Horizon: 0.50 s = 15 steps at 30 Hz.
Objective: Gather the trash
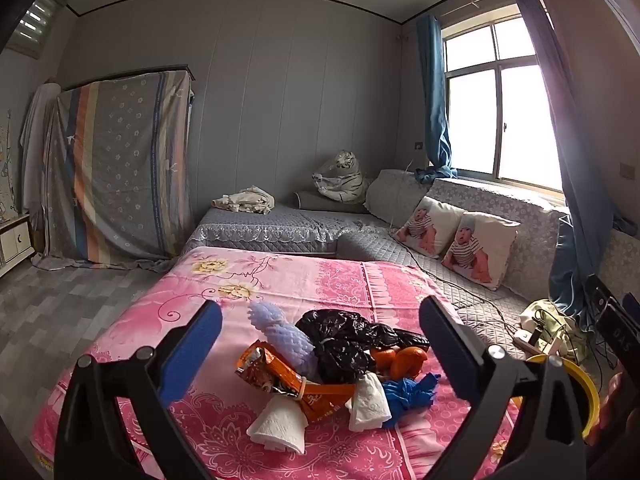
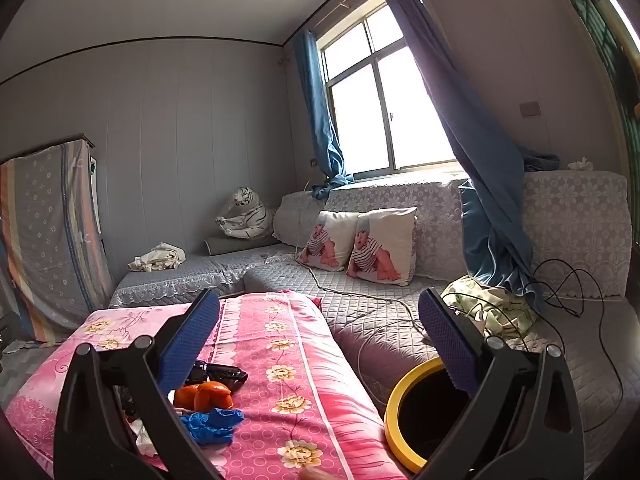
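Both my left tongs [image 1: 320, 344] and right tongs [image 2: 318, 338] gape wide, empty. The heap of crumpled wrappers, tissues and black plastic trash [image 1: 332, 364] lies on the pink floral bed [image 1: 280, 280], near me; the yellow-rimmed black bin [image 2: 394, 412] sits right. I judge collecting hasn't begun: next, close on one piece.

White letters "DAS" on a black device [image 1: 618, 344] at the right edge, print on the orange snack wrapper [image 1: 280, 380] unreadable

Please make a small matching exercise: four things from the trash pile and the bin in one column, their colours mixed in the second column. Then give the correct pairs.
Things:
1. glove
2. plastic bag
3. bin rim
4. tissue

Colours:
A. white
B. yellow
C. blue
D. black

Pairs: 1-C, 2-D, 3-B, 4-A
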Each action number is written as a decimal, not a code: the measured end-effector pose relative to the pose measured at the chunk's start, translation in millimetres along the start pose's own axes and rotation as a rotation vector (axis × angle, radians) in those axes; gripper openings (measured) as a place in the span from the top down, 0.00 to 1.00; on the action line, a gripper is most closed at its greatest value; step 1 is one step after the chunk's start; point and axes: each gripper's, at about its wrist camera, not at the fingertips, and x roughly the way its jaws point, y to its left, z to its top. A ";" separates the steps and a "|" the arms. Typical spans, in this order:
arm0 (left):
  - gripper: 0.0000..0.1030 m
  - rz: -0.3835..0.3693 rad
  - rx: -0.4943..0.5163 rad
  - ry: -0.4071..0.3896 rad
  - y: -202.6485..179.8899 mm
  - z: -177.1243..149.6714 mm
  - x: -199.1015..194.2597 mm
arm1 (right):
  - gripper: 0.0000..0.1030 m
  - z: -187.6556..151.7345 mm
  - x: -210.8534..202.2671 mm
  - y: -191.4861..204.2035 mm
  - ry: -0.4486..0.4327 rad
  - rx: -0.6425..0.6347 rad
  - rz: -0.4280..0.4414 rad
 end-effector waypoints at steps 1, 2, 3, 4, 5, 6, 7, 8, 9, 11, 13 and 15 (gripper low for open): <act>0.08 0.001 0.004 -0.003 -0.8 0.0 -0.4 | 0.08 0.0 -0.1 0.2 0.001 -0.005 0.000; 0.08 0.001 0.006 -0.006 -1.5 -0.1 -0.8 | 0.08 0.0 0.1 0.1 0.004 -0.007 -0.002; 0.08 0.000 0.003 0.005 -2.1 1.2 0.4 | 0.08 0.0 0.1 -0.1 0.005 -0.005 -0.003; 0.08 0.000 0.002 0.005 -3.1 1.4 0.5 | 0.08 0.0 0.0 0.0 0.003 -0.007 -0.004; 0.08 0.002 0.004 0.005 -4.2 1.7 0.8 | 0.08 0.1 0.0 -0.5 0.004 -0.004 -0.003; 0.08 0.003 0.004 0.006 -5.4 2.0 1.3 | 0.08 0.1 -0.1 -0.6 0.003 -0.005 -0.003; 0.08 0.004 0.003 0.007 -6.4 2.4 1.8 | 0.08 0.0 -0.2 -0.9 0.004 -0.002 -0.001; 0.08 0.003 0.002 0.009 -7.4 2.8 2.5 | 0.08 0.0 0.0 -0.8 0.005 -0.003 -0.002; 0.08 -0.001 -0.003 0.006 1.3 4.2 2.9 | 0.08 0.0 -0.1 -0.6 0.004 -0.005 -0.002; 0.08 -0.001 -0.003 0.007 1.2 5.7 2.5 | 0.08 0.1 -0.1 -1.1 0.003 -0.002 -0.002; 0.08 -0.002 -0.004 0.007 1.5 7.3 2.7 | 0.08 0.1 -0.1 -0.9 0.004 -0.001 -0.001; 0.08 -0.001 -0.003 0.004 0.4 3.1 2.4 | 0.08 0.0 -0.2 -0.4 0.004 -0.002 -0.002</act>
